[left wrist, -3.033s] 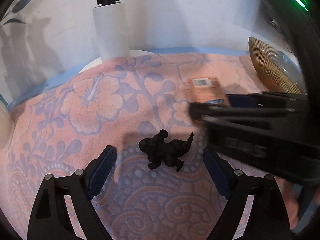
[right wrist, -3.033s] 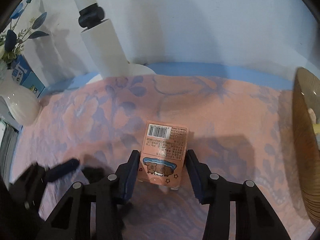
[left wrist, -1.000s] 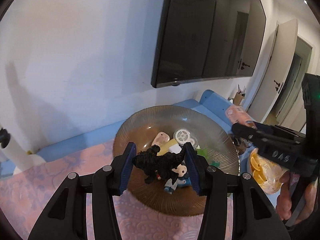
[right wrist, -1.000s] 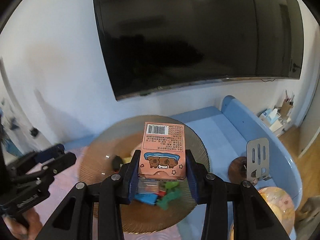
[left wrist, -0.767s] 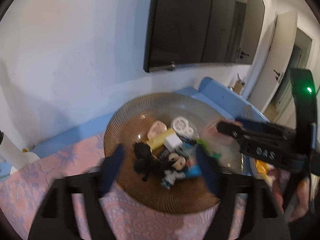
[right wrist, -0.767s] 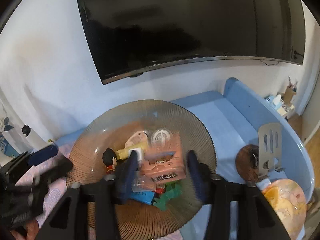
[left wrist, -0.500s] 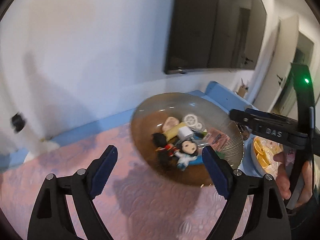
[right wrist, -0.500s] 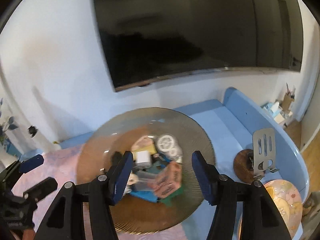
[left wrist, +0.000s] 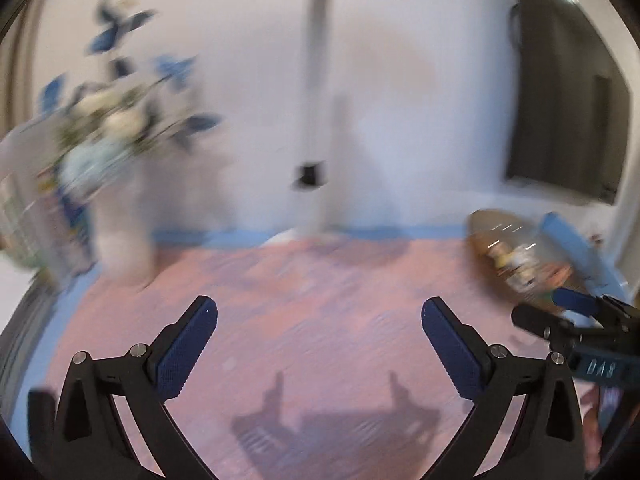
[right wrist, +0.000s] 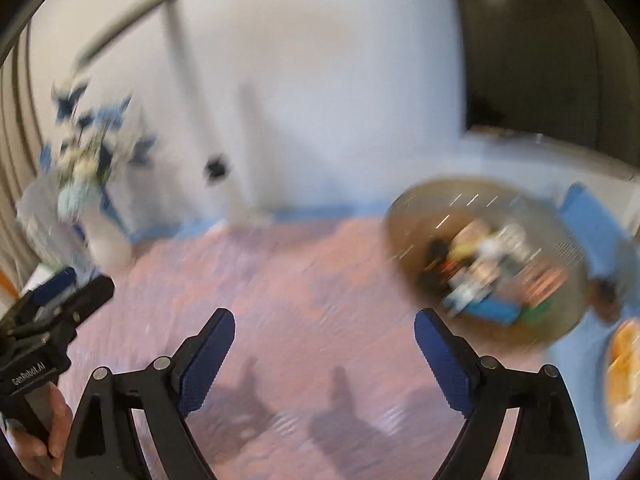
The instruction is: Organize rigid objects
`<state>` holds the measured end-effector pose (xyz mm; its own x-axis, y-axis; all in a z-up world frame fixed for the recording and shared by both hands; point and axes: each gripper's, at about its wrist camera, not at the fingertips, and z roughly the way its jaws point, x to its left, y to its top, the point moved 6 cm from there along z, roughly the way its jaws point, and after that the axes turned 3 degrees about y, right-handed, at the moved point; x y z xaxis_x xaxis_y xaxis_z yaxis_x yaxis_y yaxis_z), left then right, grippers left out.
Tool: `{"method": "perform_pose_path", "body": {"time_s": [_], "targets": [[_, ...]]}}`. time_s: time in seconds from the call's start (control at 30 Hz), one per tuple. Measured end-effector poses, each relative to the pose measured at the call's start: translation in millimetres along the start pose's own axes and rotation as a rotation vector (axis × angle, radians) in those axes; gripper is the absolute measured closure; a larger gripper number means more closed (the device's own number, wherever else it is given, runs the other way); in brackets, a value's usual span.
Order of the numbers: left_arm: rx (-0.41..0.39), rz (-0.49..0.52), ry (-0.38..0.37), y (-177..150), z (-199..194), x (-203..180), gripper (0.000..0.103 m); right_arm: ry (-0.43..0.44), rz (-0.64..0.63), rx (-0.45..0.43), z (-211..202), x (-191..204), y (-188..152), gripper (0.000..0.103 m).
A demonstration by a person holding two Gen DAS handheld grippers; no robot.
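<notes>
Now both black two-finger grippers hang with fingers spread wide and nothing between them, above the pink floral-patterned tablecloth (left wrist: 320, 280).

Left to right in the heavily blurred right wrist view: the left gripper (right wrist: 64, 284) enters at the left edge, held by a hand (right wrist: 44, 436); behind it stands a white vase of blue and white flowers (right wrist: 92, 184), then a white lamp post (right wrist: 188, 92) against the wall; the right gripper (right wrist: 324, 328) sits low in the middle with its blue-padded fingers (right wrist: 208, 356) far apart; to the right rests the ribbed amber glass bowl (right wrist: 404, 216), filled with small toys and a pink carton, details smeared. In the left wrist view the left gripper (left wrist: 320, 316) is equally parted, the bowl lying far right.
</notes>
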<state>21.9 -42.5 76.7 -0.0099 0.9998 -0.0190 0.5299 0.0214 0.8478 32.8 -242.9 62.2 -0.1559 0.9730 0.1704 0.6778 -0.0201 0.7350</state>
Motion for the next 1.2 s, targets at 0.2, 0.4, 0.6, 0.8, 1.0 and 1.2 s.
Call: {"method": "perform_pose_path", "body": {"time_s": [0.2,0.4,0.6,0.8,1.0,1.2], "targets": [[0.006,0.006,0.136,-56.8,9.7,43.9,0.001,-0.022,-0.063,-0.015,31.8,47.0,-48.5,0.013],[0.038,-0.039,0.09,-76.4,23.5,52.7,0.001,-0.08,-0.103,-0.027,39.6,55.5,-64.4,0.012],[0.053,-0.034,0.086,-80.1,24.3,52.5,0.001,-0.119,-0.084,-0.001,46.6,49.6,-68.3,0.012],[0.057,-0.033,0.085,-80.8,23.0,51.4,0.001,-0.153,-0.108,-0.01,45.8,52.0,-69.2,0.009],[0.07,-0.03,0.085,-81.3,25.3,51.8,0.001,-0.174,-0.151,-0.019,45.7,58.8,-69.9,0.006],[0.077,-0.03,0.086,-81.3,26.6,52.1,0.001,-0.164,-0.139,-0.016,46.7,56.8,-69.6,0.005]]}}
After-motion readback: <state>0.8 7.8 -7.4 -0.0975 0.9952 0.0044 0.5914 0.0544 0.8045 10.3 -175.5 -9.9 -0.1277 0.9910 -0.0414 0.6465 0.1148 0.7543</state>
